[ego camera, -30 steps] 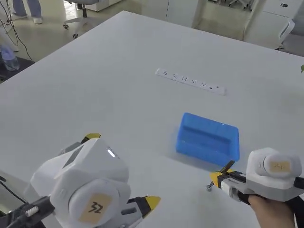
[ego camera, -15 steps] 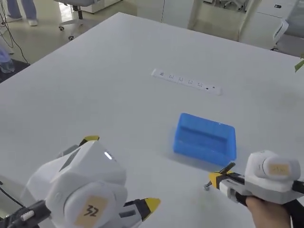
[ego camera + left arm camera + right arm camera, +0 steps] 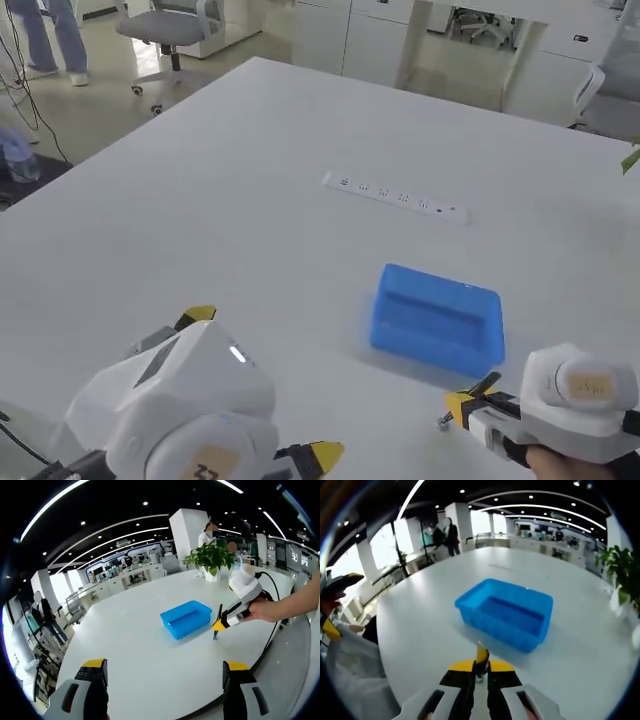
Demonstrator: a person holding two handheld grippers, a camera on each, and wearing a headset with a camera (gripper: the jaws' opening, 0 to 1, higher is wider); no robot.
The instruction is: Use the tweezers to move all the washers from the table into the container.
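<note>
- Blue container [image 3: 437, 318] sits on the white table [image 3: 250, 200], just beyond your right gripper [image 3: 480, 668].
- It pinches the tweezers [image 3: 481, 654].
- Your left gripper [image 3: 165, 665], near left, is spread.

1. Left gripper [image 3: 260, 386] at bottom left, yellow tips spread wide above the table [image 3: 200, 200].
2. Right gripper [image 3: 462, 406] at bottom right, pinched on tweezers [image 3: 483, 384] with the tip down by the tabletop.
3. Blue container [image 3: 438, 320] just beyond the tweezers.
4. Power strip [image 3: 395, 196] farther back, and a chair [image 3: 170, 22] past the far edge.

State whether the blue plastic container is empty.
Looks empty: blue plastic container shows a bare floor in the right gripper view.
</note>
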